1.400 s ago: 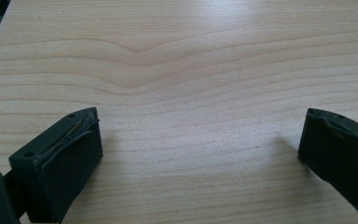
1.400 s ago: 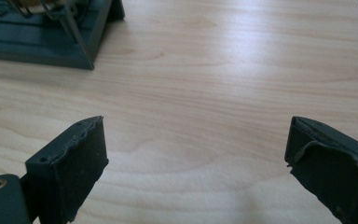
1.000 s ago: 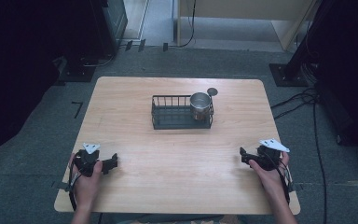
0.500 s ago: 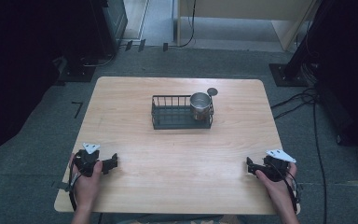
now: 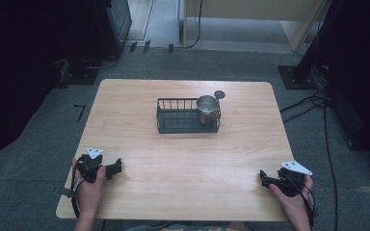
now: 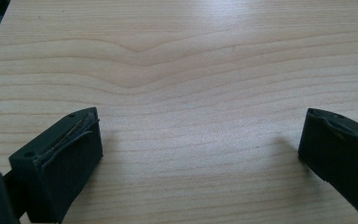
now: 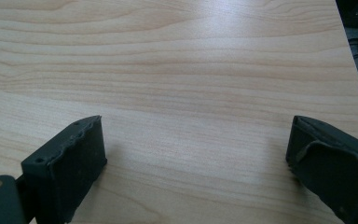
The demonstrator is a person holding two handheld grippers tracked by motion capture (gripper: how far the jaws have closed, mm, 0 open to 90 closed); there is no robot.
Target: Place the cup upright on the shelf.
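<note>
I have both grippers low at the near edge of the desk [image 5: 183,159], the left gripper [image 5: 114,167] at the near left and the right gripper [image 5: 265,180] at the near right, each with its fingers [image 6: 67,154] spread wide over bare wood and nothing between them; the right fingers [image 7: 72,161] have just been opening a little further. The cup [image 5: 207,109] stands upright in the right end of the basket [image 5: 180,122], well away at mid-desk, with a small round lid [image 5: 219,94] lying just behind the basket. My worry is the reach. The cup sits tight against the wire wall, so a finger coming in level could hook the rim of the basket and drag or tip the whole thing instead of the cup. Shiny metal may also slip if I pinch it near the lip. The right gripper is close to the desk corner, so its cable could snag as I lift away.
</note>
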